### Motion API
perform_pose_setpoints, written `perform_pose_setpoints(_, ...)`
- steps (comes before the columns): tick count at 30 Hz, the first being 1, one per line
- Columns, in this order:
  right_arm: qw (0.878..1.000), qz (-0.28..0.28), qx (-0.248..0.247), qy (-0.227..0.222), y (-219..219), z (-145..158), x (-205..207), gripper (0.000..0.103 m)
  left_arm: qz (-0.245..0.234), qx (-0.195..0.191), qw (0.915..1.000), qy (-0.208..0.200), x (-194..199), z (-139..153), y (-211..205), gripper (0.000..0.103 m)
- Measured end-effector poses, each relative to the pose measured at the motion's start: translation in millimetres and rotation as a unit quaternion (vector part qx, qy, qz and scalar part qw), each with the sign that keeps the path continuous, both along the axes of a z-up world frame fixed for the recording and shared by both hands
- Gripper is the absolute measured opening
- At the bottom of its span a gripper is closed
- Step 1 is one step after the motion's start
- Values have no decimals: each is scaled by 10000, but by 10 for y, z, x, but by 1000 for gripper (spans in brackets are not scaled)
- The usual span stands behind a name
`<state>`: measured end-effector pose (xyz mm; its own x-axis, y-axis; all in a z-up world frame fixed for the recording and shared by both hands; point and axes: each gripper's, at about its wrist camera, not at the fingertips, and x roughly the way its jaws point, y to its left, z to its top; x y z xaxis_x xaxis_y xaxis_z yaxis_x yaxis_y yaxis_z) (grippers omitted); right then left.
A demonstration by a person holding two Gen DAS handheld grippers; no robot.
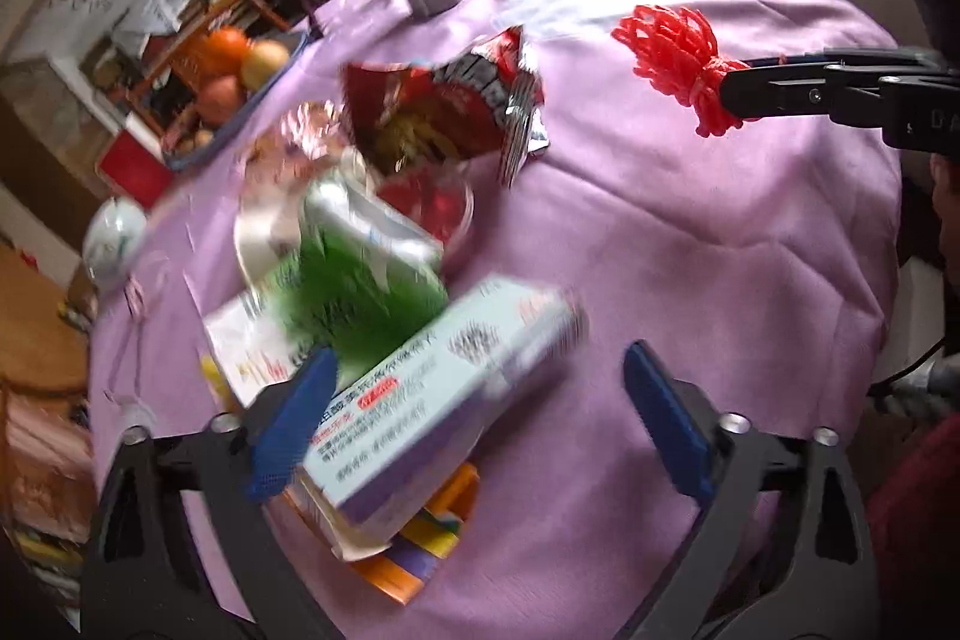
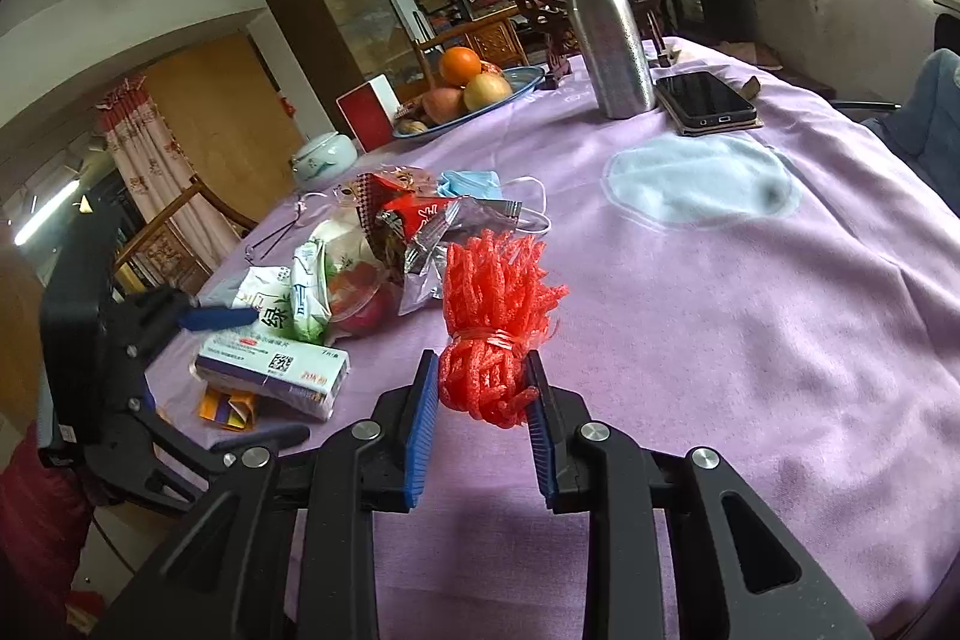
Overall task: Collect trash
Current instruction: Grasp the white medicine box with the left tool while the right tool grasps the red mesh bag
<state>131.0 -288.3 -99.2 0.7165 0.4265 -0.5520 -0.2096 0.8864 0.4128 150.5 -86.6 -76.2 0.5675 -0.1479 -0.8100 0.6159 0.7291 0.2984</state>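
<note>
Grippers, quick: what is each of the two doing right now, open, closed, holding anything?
Left gripper: open, over the box, not clamped on it.
Right gripper: closed on the red net.

Around the trash pile [image 2: 372,268] I see crowding: the box [image 2: 273,370] blocks its near edge, with my left gripper [image 1: 480,418] spread wide over it. Behind the pile, the fruit bowl [image 2: 468,100] and jar [image 2: 324,157] close off the far side. Right of the pile, bare purple cloth [image 2: 750,310] runs open to the table edge. The bottle [image 2: 606,34] and phone [image 2: 705,100] stand well beyond the pile.
</note>
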Motion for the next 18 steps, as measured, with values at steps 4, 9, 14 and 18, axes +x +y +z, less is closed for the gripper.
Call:
perform_pose_setpoints(4, 10000, -26, 88, 32, -27, -53, 3, 29, 399, -639, 9964, 394, -47, 25, 102, 63)
perform_pose_setpoints(9, 9998, -72, 165, 67, -61, -69, 1, 29, 808, -1121, 9894, 451, -68, 134, 78, 67)
perform_pose_setpoints(14, 9998, -103, 161, 37, -68, -50, -44, 29, 791, -945, 9918, 345, -3, 80, -133, 76)
perform_pose_setpoints(18, 9997, -140, 184, 16, -107, -55, -84, 29, 790, -876, 9919, 465, -34, -56, -223, 73)
